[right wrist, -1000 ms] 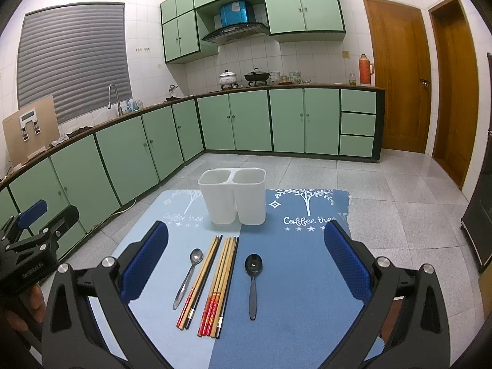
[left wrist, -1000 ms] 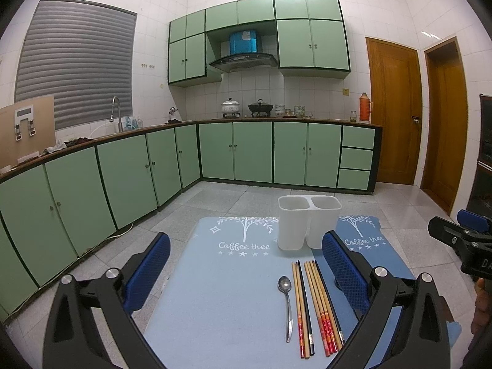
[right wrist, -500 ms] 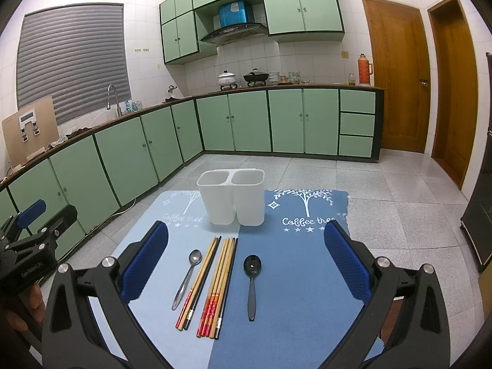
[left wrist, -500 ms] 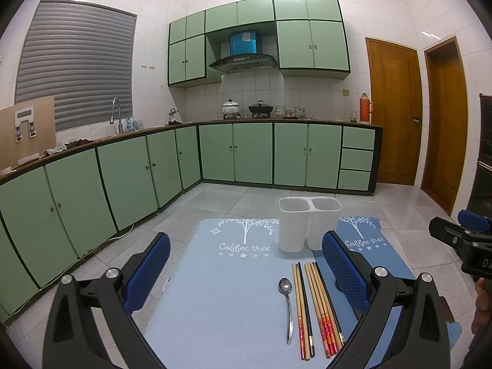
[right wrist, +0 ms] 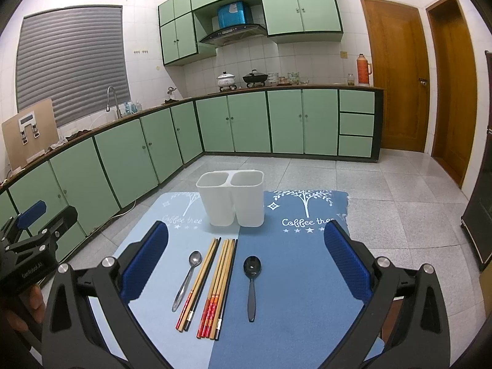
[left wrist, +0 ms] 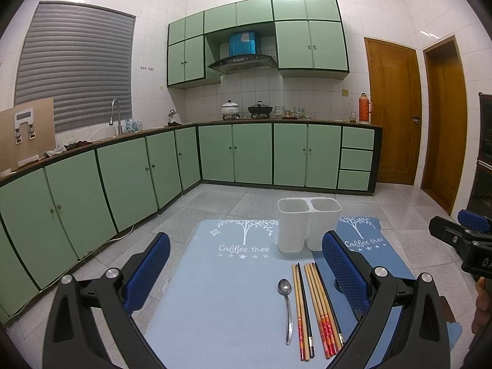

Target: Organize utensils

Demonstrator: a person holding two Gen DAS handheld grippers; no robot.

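A white two-compartment utensil holder [left wrist: 309,224] [right wrist: 230,200] stands upright and empty at the back of the mats. In front of it lie a metal spoon [left wrist: 287,304] [right wrist: 187,276], several wooden and black chopsticks [left wrist: 319,304] [right wrist: 212,286] and a black spoon [right wrist: 252,279]. The left gripper [left wrist: 246,241] is open above the light blue mat [left wrist: 215,292], to the left of the utensils, and its right finger hides the black spoon. The right gripper [right wrist: 246,230] is open too, with the utensils lying below the gap and nothing between the fingers.
A dark blue mat [right wrist: 301,276] adjoins the light one on the right. Grey tiled floor [right wrist: 384,190] surrounds the mats. Green cabinets [left wrist: 123,178] line the left and back walls. A hand holds the other gripper at each view's edge [right wrist: 33,236] [left wrist: 461,240].
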